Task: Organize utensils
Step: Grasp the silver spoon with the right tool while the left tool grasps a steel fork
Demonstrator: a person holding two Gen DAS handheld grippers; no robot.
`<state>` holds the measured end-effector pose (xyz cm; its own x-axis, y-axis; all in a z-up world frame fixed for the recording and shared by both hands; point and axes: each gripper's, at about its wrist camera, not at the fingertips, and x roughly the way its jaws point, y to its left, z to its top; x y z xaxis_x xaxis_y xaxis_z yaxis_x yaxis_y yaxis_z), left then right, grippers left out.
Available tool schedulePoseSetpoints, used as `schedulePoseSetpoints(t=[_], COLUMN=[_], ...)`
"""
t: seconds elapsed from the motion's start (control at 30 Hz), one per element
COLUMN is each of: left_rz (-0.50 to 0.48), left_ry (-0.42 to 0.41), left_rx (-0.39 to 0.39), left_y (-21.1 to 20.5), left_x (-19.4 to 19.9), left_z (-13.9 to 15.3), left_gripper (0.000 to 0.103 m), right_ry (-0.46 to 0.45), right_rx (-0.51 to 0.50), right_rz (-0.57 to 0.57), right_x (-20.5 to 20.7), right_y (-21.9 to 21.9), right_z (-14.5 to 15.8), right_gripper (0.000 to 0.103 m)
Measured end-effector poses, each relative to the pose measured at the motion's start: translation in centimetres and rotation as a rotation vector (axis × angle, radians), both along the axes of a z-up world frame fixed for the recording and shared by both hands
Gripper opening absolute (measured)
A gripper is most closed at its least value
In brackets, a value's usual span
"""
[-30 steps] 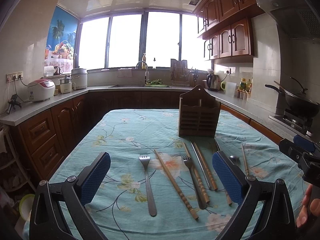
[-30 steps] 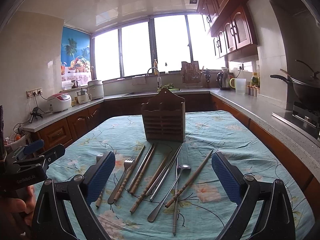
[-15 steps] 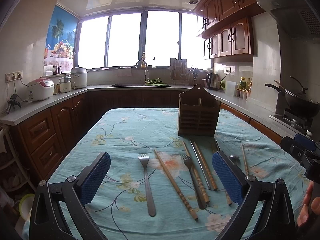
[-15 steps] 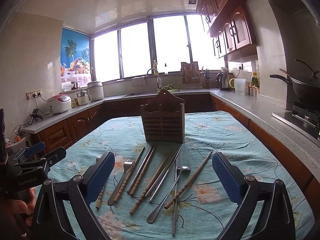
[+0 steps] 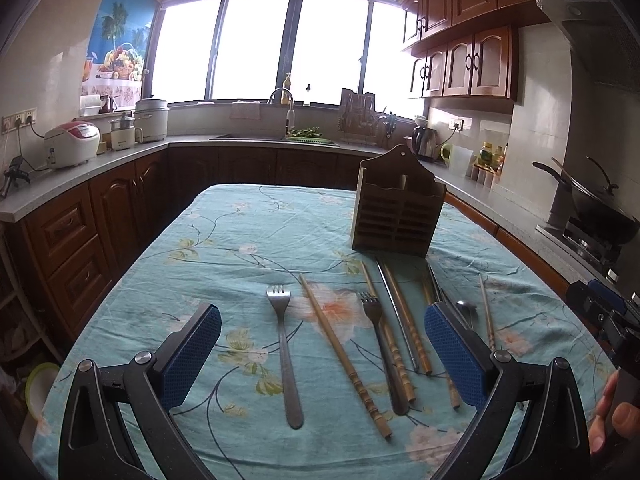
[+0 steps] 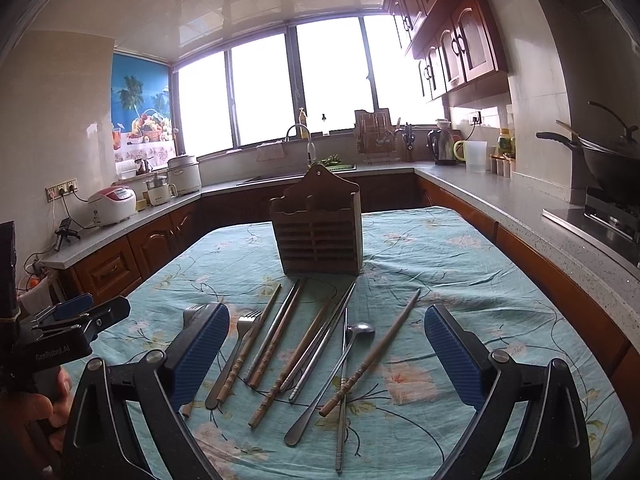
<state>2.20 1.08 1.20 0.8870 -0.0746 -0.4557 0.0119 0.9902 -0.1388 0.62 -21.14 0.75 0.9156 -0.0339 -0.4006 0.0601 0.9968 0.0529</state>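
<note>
A brown wooden utensil holder (image 5: pixel 396 216) (image 6: pixel 318 232) stands upright on the table, empty as far as I can see. In front of it lie two metal forks (image 5: pixel 285 340) (image 5: pixel 380 344), a metal spoon (image 6: pixel 332 380), several wooden chopsticks (image 5: pixel 344 356) (image 6: pixel 370 356) and metal chopsticks (image 6: pixel 324 348), loosely side by side. My left gripper (image 5: pixel 320 356) is open and empty, above the forks at the near edge. My right gripper (image 6: pixel 326 356) is open and empty, above the chopsticks and spoon.
The table has a teal floral cloth (image 5: pixel 240 240). Kitchen counters run around it, with a rice cooker (image 5: pixel 72 144) to the left, a sink (image 5: pixel 280 136) at the back and a wok on the stove (image 5: pixel 600 212) to the right. The other handheld gripper (image 6: pixel 60 332) shows at the left edge.
Both grippers have drifted only slightly; the utensils and holder have not moved.
</note>
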Motion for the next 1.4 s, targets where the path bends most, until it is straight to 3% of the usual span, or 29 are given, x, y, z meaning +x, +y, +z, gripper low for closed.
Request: schedulePoseSetpoints(t=[0.37, 0.53, 0.73, 0.9, 1.03, 1.23, 1.4], left_rz=[-0.088, -0.124, -0.185, -0.218, -0.23, -0.242, -0.258], left_ry=[0.127, 0.181, 0.283, 0.342, 0.383, 0.444, 0.479], left_rx=[-0.084, -0.108, -0.139, -0.141, -0.142, -0.146, -0.141], left_y=[1.2, 1.7, 1.9, 2.0, 2.3, 2.5, 2.4], left_x=[4.4, 6.6, 9.9, 12.8, 15.1, 18.3, 20.7], left_z=[1.6, 1.5, 0.8, 0.8, 0.5, -0.8, -1.8], left_gripper=[0.098, 0.093, 0.075, 0.062, 0.061, 0.058, 0.054], right_ry=[0.103, 0.176, 0.299, 0.394, 0.46, 0.549, 0.572], right_rx=[0.079, 0.134, 0.195, 0.251, 0.291, 0.325, 0.339], right_rz=[0.006, 0.037, 0.031, 0.021, 0.017, -0.007, -0.002], right_x=[2.9, 5.0, 7.9, 10.0, 11.6, 13.6, 14.2], right_y=[-1.9, -2.6, -3.5, -4.4, -5.0, -5.9, -6.1], right_z=[-0.4, -1.3, -3.0, -4.9, -6.2, -7.8, -8.4], right_gripper=[0.097, 0.081, 0.053, 0.047, 0.039, 0.036, 0.03])
